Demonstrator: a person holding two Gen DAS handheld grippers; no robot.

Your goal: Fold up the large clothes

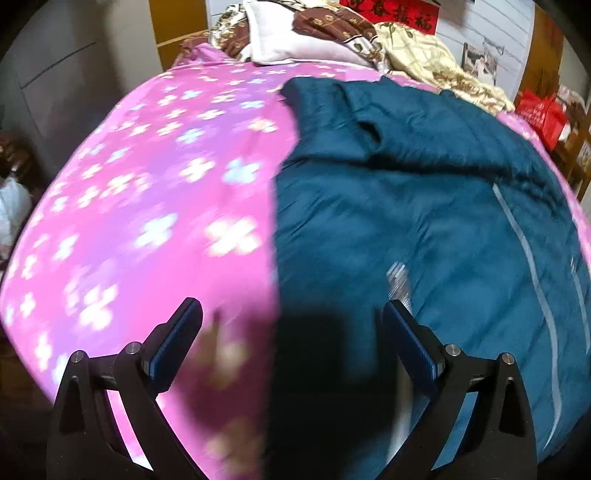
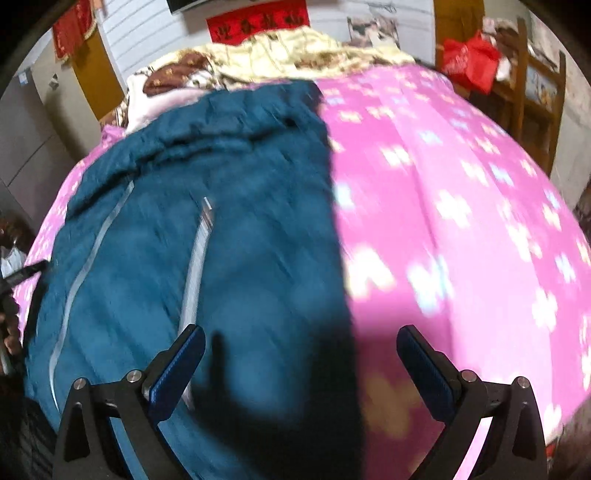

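Observation:
A large dark teal padded coat (image 1: 424, 206) with pale grey zipper lines lies spread on a pink flowered bed sheet (image 1: 147, 192). In the left wrist view it fills the right half, and my left gripper (image 1: 291, 314) hangs open over the coat's left edge, with nothing between its fingers. In the right wrist view the coat (image 2: 207, 229) fills the left half, on the sheet (image 2: 461, 221). My right gripper (image 2: 301, 341) is open above the coat's right edge, holding nothing. Both views are blurred.
Crumpled quilts and a pillow (image 1: 332, 33) are piled at the head of the bed. A red bag (image 2: 469, 59) rests on a wooden rack (image 2: 532, 96) at the right. Grey cabinets (image 1: 55, 81) stand to the left. A dark object (image 2: 26, 273) shows at the left edge of the right wrist view.

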